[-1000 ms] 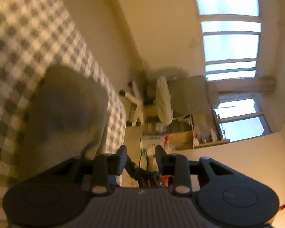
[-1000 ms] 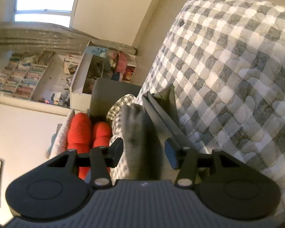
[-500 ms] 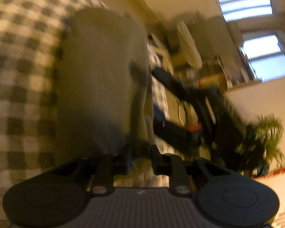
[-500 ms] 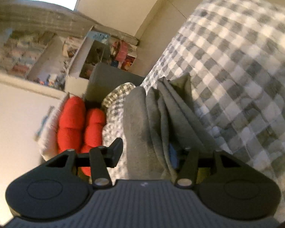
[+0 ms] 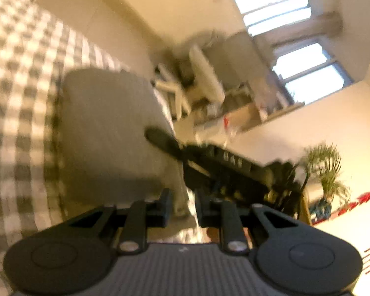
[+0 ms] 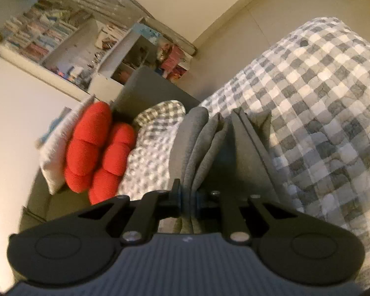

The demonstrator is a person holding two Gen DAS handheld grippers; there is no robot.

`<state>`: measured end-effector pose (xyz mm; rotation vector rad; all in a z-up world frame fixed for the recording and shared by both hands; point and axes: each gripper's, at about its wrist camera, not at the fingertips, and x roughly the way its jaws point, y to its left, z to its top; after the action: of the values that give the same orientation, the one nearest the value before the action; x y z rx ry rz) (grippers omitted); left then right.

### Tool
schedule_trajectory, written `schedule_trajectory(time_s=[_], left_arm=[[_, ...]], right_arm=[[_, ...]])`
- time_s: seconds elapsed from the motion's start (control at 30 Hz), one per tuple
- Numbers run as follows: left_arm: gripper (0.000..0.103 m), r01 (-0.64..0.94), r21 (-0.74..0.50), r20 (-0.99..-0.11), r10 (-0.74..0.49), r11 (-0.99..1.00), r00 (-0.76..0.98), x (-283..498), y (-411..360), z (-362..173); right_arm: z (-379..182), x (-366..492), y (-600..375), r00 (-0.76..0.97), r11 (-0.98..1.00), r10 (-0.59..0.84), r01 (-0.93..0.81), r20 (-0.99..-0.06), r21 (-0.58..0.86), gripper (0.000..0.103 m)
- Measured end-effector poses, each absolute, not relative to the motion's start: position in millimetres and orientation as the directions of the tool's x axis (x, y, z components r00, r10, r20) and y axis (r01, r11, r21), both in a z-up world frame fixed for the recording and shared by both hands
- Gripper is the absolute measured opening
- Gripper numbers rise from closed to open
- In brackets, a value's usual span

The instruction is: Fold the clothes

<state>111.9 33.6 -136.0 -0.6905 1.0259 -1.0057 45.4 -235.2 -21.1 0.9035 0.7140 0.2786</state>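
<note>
The right gripper (image 6: 188, 201) has its jaws pressed nearly together, pinching a bunched edge of the grey garment (image 6: 199, 143), which lies in folds on the checked quilt (image 6: 320, 113). Beside the quilt sit red cushions (image 6: 96, 148). The left gripper (image 5: 182, 208) has its jaws a small gap apart, close to the garment's near edge (image 5: 106, 133); whether cloth sits between them I cannot tell, as that view is blurred. A dark blurred shape (image 5: 209, 162) crosses beyond the quilt.
</note>
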Motion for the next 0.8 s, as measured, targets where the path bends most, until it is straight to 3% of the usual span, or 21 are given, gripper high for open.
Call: schedule_trajectory(time_s=[0.17, 0.3, 0.43, 0.57, 0.7, 0.8], left_arm=[[0.019, 0.327, -0.849, -0.358, -0.906, 0.416, 0.223, 113, 47, -144], [0.019, 0.331, -0.83, -0.405, -0.893, 0.449, 0.196, 117, 33, -153], [0.019, 0.361, -0.796, -0.459, -0.873, 0.486, 0.162, 115, 16, -156], [0.019, 0.424, -0.773, -0.456, -0.878, 0.472, 0.146, 110, -1, -157], [0.019, 0.471, -0.744, -0.482, -0.869, 0.475, 0.115, 104, -23, -165], [0.019, 0.512, -0.715, -0.52, -0.852, 0.475, 0.064, 100, -36, -173]], right_arm=[[-20, 43, -253, 0.759, 0.517, 0.527, 0.07, -0.381, 0.853, 0.014], [-28, 42, -268, 0.76, 0.512, 0.513, 0.102, -0.399, 0.853, 0.014], [-37, 40, -271, 0.746, 0.576, 0.46, 0.162, -0.481, 0.801, 0.019], [-18, 32, -269, 0.776, 0.66, 0.395, 0.133, -0.492, 0.74, 0.025], [2, 24, -257, 0.823, 0.765, 0.319, 0.069, -0.47, 0.64, 0.029], [6, 25, -242, 0.829, 0.798, 0.353, -0.024, -0.435, 0.602, 0.029]])
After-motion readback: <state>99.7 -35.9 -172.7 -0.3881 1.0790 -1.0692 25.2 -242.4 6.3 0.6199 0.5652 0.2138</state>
